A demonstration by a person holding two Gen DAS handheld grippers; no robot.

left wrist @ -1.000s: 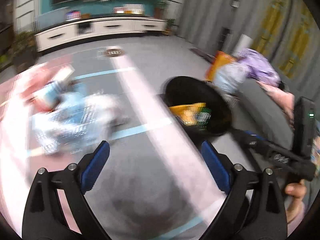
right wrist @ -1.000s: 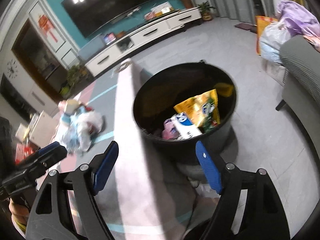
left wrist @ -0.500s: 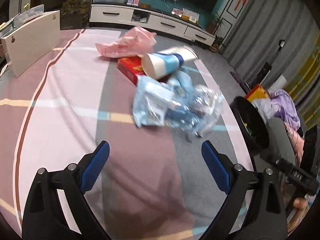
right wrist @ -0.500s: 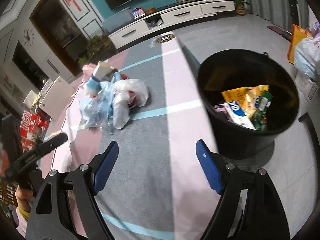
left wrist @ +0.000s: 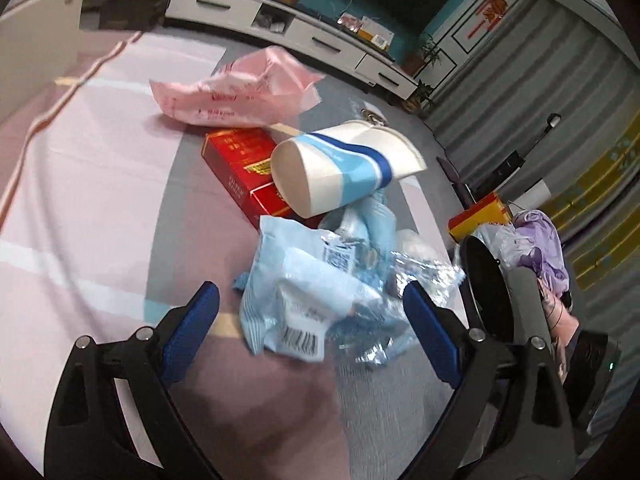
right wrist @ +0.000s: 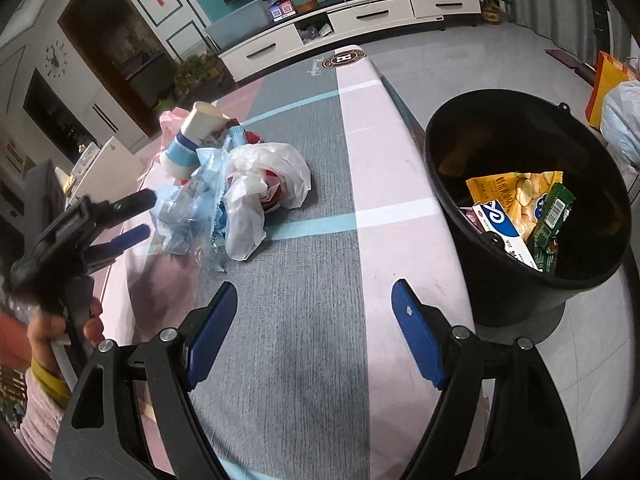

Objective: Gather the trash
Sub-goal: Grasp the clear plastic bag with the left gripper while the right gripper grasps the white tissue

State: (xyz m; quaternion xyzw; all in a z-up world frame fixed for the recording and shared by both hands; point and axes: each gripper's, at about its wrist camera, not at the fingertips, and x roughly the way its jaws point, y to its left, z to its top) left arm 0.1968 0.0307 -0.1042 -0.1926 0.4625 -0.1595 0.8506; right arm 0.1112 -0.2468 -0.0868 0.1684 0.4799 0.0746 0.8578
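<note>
the left gripper [left wrist: 310,322] is much nearer the trash pile than the right gripper [right wrist: 316,330], and the light blue wrapper [left wrist: 296,300] lies on the rug right in front of it, in line with the gap between its blue pads, which are closing but do not press on it yet. the wrapper's long side runs away from the gripper toward the paper cup [left wrist: 340,168] and red box [left wrist: 244,168]. the right gripper is wide apart and empty over the striped rug [right wrist: 304,360], with the black bin [right wrist: 520,184] just to its right in a living room.
</note>
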